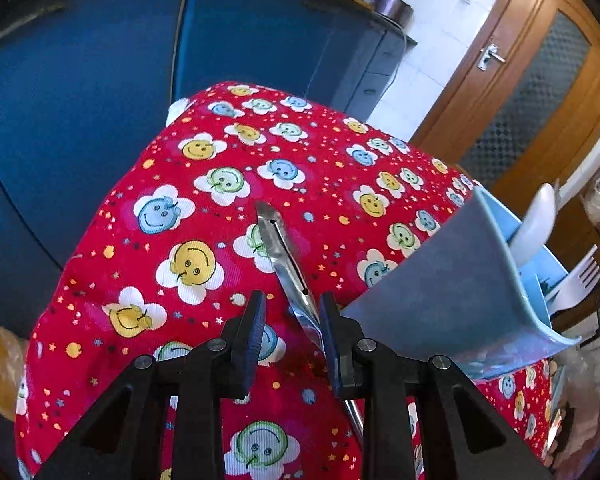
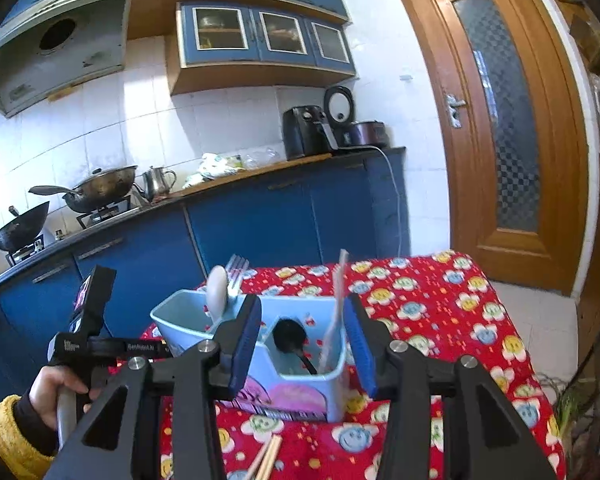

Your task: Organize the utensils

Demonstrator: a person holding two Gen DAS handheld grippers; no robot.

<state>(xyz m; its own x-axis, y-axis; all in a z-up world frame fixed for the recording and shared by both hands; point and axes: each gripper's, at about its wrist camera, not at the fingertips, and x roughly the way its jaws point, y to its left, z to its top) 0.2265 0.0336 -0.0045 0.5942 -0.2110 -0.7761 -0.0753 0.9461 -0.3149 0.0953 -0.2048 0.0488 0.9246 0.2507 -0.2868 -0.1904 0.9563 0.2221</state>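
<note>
In the left wrist view my left gripper (image 1: 292, 320) is open, its fingers either side of a metal peeler (image 1: 284, 256) that lies on the red smiley tablecloth (image 1: 204, 208), close by the right finger. The blue utensil holder (image 1: 452, 288) stands to its right with a white spoon (image 1: 536, 224) and white fork (image 1: 580, 276) in it. In the right wrist view my right gripper (image 2: 304, 340) is open above the same holder (image 2: 284, 392), which holds a white spoon (image 2: 218, 292), a fork (image 2: 234, 276), a black ladle (image 2: 290, 338) and a clear plastic utensil (image 2: 338, 312).
Wooden chopsticks (image 2: 266, 458) lie on the cloth in front of the holder. The left gripper and the hand (image 2: 56, 388) holding it show at lower left in the right wrist view. Blue cabinets (image 2: 260, 220), a stove with woks (image 2: 80, 192) and a wooden door (image 2: 500, 120) lie beyond the table.
</note>
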